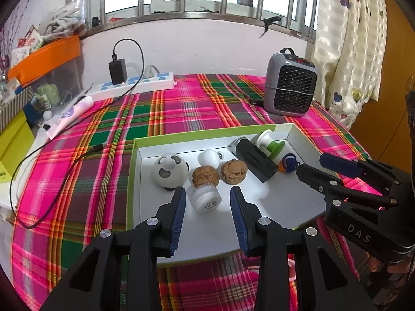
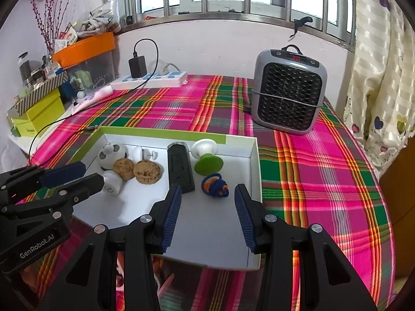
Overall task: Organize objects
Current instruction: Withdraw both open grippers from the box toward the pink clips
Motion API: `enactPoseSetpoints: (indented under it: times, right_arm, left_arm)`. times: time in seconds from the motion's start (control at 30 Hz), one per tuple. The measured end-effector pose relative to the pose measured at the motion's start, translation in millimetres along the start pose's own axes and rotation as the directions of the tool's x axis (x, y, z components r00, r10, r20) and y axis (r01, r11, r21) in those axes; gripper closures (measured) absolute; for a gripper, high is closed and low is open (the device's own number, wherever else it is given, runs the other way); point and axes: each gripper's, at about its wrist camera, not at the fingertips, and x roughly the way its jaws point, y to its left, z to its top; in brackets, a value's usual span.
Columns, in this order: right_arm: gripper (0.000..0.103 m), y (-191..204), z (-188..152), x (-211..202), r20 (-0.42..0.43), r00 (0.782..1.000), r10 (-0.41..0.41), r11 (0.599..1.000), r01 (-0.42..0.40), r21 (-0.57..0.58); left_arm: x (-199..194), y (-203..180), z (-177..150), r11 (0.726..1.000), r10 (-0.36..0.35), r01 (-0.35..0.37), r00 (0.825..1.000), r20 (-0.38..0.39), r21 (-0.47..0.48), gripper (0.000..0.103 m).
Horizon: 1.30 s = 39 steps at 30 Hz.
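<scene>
**Small items gathered in the green-rimmed tray, both tongs empty**

The tray [image 1: 135, 171] with its white floor and green rim lies on the plaid cloth [image 1: 181, 103], and the small things sit toward its far half. From the left wrist view, a white bottle [image 1: 205, 198] lies on its side just beyond the left gripper [image 1: 208, 194], touching 1 of the 2 brown walnuts [image 1: 206, 175] [image 1: 234, 171]. Behind them stand a panda-faced ball [image 1: 170, 171] and a white knob [image 1: 209, 156]. A black case [image 1: 255, 158] lies slantwise beside a white-and-green spool [image 1: 269, 142], and a blue-and-orange toy [image 2: 215, 185] rests in front of the right gripper [image 2: 208, 194].

The left gripper's jaws stand moderately apart with nothing pressed between the pads; the bottle lies past the tips, not clamped. The right gripper's jaws are parted wider and hold nothing.

At the back of the cloth stand a grey heater [image 2: 289, 90] and a white power strip [image 2: 150, 80] with a black charger [image 2: 138, 66].
</scene>
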Motion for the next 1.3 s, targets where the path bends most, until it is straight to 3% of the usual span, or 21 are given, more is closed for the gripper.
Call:
enactPoseSetpoints:
  times: [0.5, 1.3]
  right_arm:
    - [0.059, 8.9, -15.2, -28.3, 0.032, 0.999, 0.026, 0.999, -0.027, 0.023]
    - [0.059, 22.7, -47.9, -46.4, 0.0, 0.999, 0.048, 0.999, -0.048, 0.021]
  left_arm:
    - [-27.6, -2.2, -15.6, 1.0, -0.004, 0.004, 1.0, 0.025, -0.002, 0.068]
    - [-47.2, 5.8, -47.2, 0.999, -0.037, 0.038, 0.999, 0.009, -0.035, 0.066]
